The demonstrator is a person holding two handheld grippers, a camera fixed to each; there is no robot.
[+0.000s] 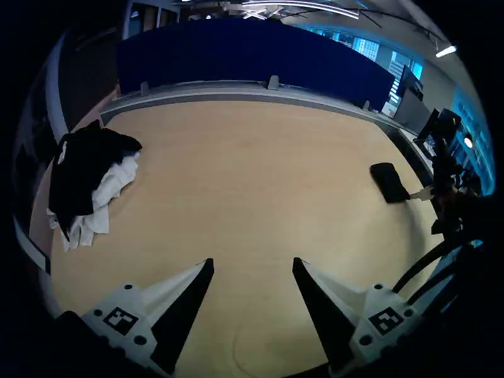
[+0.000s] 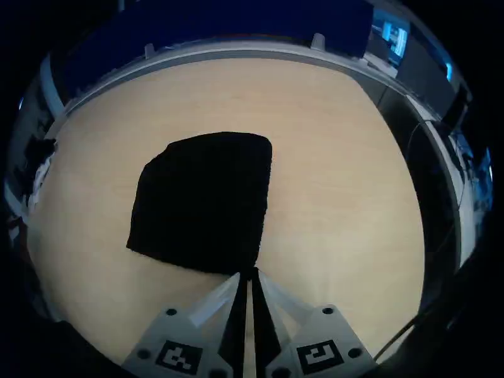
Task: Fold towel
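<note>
- Pale wooden table (image 1: 252,164) stretching all around, closed off at the far side by a grey rim and a dark blue partition (image 1: 252,57), with strip lights on the ceiling beyond.
- Far ahead and to the left of the left claw (image 1: 252,271): a heap of cloths (image 1: 94,183), black lying over white, close to the table's left edge.
- Left claw itself: fingers wide apart, gripping nothing, only bare wood between them.
- Ahead and well to the right of the left claw: a black towel (image 1: 389,181), folded small and lying flat on the table, well apart from the heap.
- Right gripper view: same towel straight ahead and a little to the left of the right claw (image 2: 252,272), one flat dark block with its far left corner cut at a slant.
- Right claw: fingers brought together, pinched on the towel's near right corner, tips meeting just at the cloth's edge.
- Right of that claw: bare wood, then the table's dark rim.
</note>
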